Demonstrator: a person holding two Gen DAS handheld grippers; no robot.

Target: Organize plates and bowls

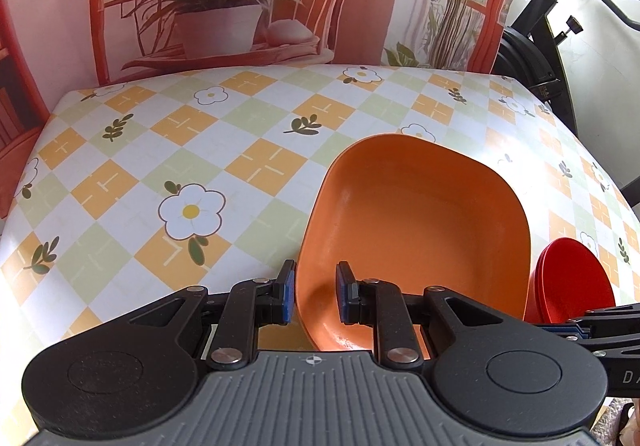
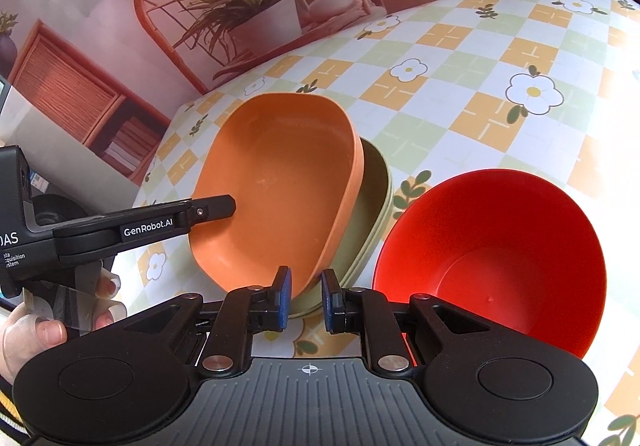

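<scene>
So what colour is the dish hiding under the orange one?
Olive green dish, seen best in the right wrist view.

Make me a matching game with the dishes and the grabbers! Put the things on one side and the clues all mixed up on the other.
Things:
1. orange dish
2. green dish
3. red bowl
4. left gripper

Clues:
A. around the orange dish's rim
B. round, beside the dishes
C. tilted, on top
D. underneath the orange one

Pairs: 1-C, 2-D, 3-B, 4-A
</scene>
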